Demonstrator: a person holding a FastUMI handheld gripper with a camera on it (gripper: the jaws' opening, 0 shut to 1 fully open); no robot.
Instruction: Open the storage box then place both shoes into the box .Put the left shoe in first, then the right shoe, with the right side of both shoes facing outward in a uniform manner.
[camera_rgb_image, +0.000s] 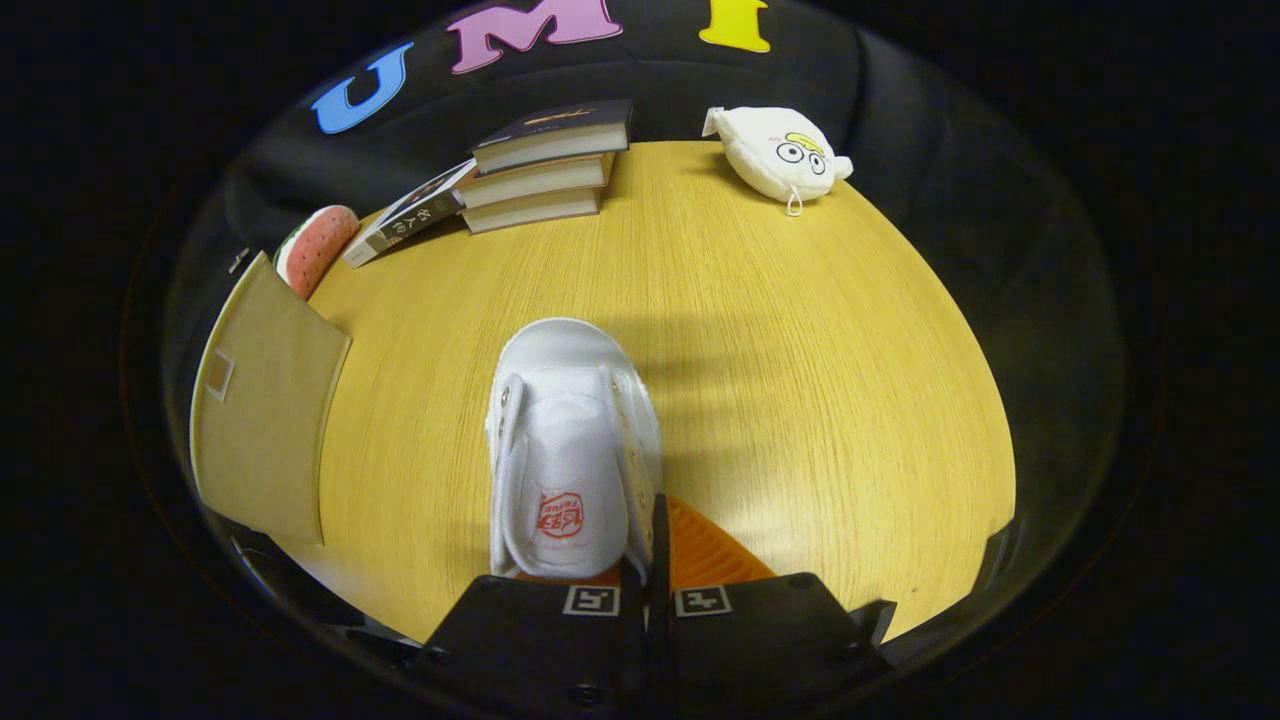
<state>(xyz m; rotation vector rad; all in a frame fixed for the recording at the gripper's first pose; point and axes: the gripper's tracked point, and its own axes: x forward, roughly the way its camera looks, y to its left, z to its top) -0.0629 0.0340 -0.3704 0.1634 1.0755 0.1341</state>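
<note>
Gripper (648, 560) fingers pinched on shoe (570, 440) rim, toe pointing ahead over table (800, 380). Open tabletop ahead and right. Box (265, 410) left; books (540, 165), plush (780, 150) far edge.

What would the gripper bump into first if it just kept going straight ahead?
Nothing soon, probably: the gripper is shut on the white shoe, carrying it along. Beyond the toe lies bare table, then perhaps the book stack; depth is unclear.

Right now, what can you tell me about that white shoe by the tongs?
The white shoe is a canvas-looking sneaker with metal eyelets, no laces visible, and a red printed logo on its tongue. Its rounded toe points away over the yellow wooden table. The tongs look nearly shut, pinching the shoe's right collar edge between the fingers.
</note>
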